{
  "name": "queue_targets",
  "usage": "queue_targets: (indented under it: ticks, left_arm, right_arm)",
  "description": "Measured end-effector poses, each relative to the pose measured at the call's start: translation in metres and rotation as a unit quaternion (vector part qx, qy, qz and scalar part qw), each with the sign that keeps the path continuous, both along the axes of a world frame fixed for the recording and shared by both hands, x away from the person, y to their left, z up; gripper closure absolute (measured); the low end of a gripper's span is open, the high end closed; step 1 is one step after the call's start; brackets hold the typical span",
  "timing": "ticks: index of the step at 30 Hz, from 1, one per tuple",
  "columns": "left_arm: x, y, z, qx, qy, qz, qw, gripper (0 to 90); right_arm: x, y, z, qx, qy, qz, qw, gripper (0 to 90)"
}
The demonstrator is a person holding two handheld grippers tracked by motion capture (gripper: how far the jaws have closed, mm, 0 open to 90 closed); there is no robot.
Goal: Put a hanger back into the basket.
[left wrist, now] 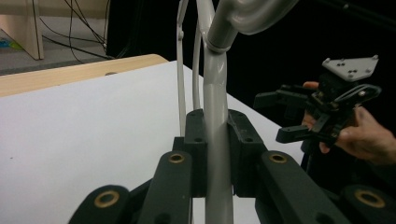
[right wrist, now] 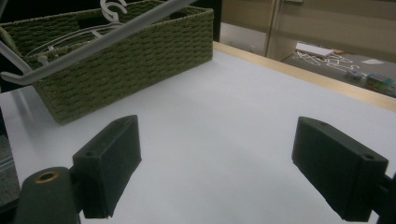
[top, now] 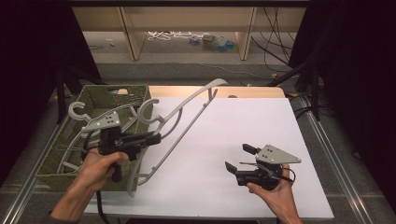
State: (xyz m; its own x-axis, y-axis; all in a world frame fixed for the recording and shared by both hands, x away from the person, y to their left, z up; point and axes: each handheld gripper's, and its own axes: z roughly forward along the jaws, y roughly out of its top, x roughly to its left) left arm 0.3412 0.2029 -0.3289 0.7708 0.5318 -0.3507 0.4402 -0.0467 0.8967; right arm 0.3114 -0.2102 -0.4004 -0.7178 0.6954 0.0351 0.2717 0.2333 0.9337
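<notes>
Firmly, left gripper (left wrist: 215, 154) clamps hanger (left wrist: 216, 93).

left gripper (top: 152, 138): black body, grey three-cornered plate, dark screws, black cable | right gripper (top: 239, 158): same build, thin wire loops | jaws: blocky black pads, brass-ringed pivots | forearms: bare, no sleeves
</notes>
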Motion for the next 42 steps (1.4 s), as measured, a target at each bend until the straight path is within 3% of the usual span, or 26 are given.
queue_targets:
  ticks: [6,9,13,14,15,17,19,20,26,28,30,42]
  left_arm:
    - [-0.001,0.020,0.017,-0.013,0.005,0.010,0.9999,79.7]
    - [-0.001,0.029,0.026,-0.010,0.005,0.022,0.9997,79.7]
    - [0.003,0.043,0.038,0.001,0.000,0.037,0.9993,79.7]
    - [0.004,0.046,0.041,0.003,-0.001,0.042,0.9991,79.7]
    - [0.005,0.049,0.044,0.004,-0.002,0.045,0.9990,79.7]
    - [0.007,0.055,0.049,0.007,-0.004,0.054,0.9985,79.7]
    - [0.010,0.062,0.052,0.012,-0.007,0.061,0.9980,79.7]
    - [0.011,0.064,0.053,0.014,-0.005,0.066,0.9977,79.7]
    - [0.022,0.080,0.054,0.031,-0.004,0.083,0.9961,79.8]
    - [0.027,0.088,0.054,0.036,-0.004,0.091,0.9952,79.8]
    - [0.032,0.095,0.052,0.039,-0.004,0.098,0.9944,79.7]
    - [0.052,0.135,0.037,0.077,0.003,0.138,0.9874,79.7]
  right_arm:
    - [-0.001,0.000,0.000,0.001,-0.004,0.000,1.0000,16.3]
    - [-0.001,0.000,-0.003,0.007,-0.017,-0.001,0.9998,16.3]
    - [-0.001,-0.002,-0.003,0.001,-0.012,0.000,0.9999,16.3]
    - [-0.002,-0.001,-0.003,0.006,-0.001,0.001,1.0000,16.3]
    - [-0.001,-0.002,-0.003,0.002,-0.013,0.000,0.9999,16.3]
    - [-0.001,-0.002,-0.003,0.004,-0.014,-0.001,0.9999,16.3]
    - [-0.002,-0.002,-0.004,0.010,0.001,0.003,0.9999,16.3]
    - [-0.001,-0.002,-0.004,0.007,-0.014,0.001,0.9999,16.3]
    - [-0.001,-0.002,-0.005,0.007,-0.012,0.002,0.9999,16.4]
    - [-0.002,-0.002,-0.004,0.003,0.000,0.001,1.0000,16.3]
    - [-0.001,-0.003,-0.005,0.001,-0.009,0.001,1.0000,16.3]
    - [0.000,-0.001,-0.006,0.006,-0.009,0.007,0.9999,16.4]
